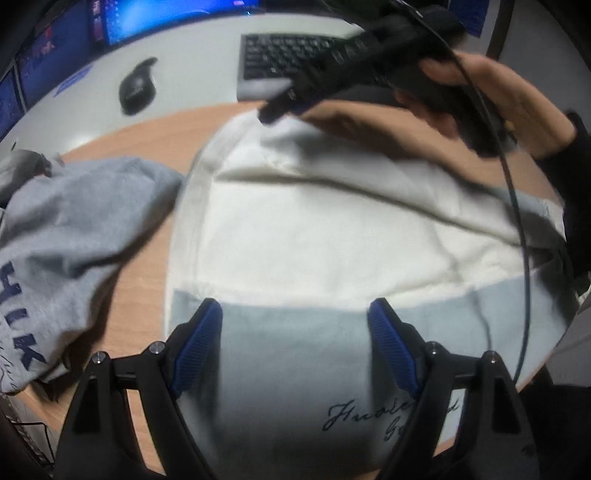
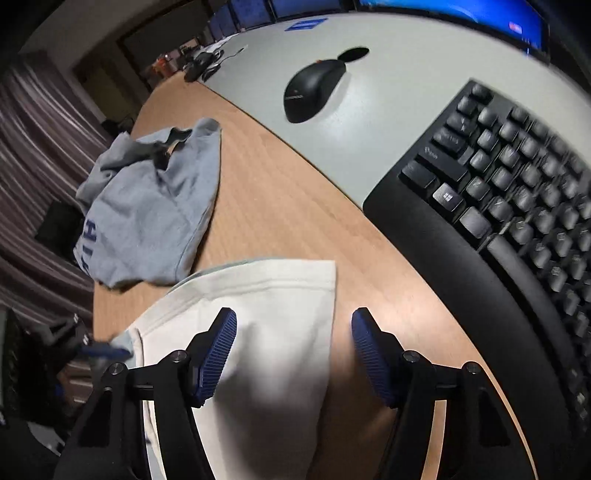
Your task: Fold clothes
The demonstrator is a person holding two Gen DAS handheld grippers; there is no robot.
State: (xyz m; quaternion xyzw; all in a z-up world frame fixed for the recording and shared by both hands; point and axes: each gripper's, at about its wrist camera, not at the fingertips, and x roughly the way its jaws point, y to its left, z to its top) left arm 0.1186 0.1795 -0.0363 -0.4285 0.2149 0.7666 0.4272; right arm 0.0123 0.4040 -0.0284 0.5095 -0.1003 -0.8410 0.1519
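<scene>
Two garments are out on the wooden table [image 2: 280,206]: a cream shirt [image 1: 314,229] with a pale blue band and dark cursive script along its lower part, lying mostly flat, and a crumpled grey shirt [image 2: 147,210] with blue block letters just left of the cream one, pretty much touching its edge. Left gripper [image 1: 295,317] hangs over the blue band of the cream shirt with its blue-padded jaws spread wide, nothing pinched between them as far as I can see. Right gripper [image 2: 293,321] sits over the far corner of the cream shirt, jaws apart too, one finger above the cloth and the other above bare wood, so it's not gripping anything. From the left camera you can see the person's hand [image 1: 491,99] wrapped around that right gripper's handle, a bit blurred, cable trailing down across the cream shirt. Beyond the cream shirt there's a black keyboard [image 2: 517,184] and a black mouse [image 2: 314,92] on a grey mat, with blue monitor screens [image 1: 147,18] behind those.
</scene>
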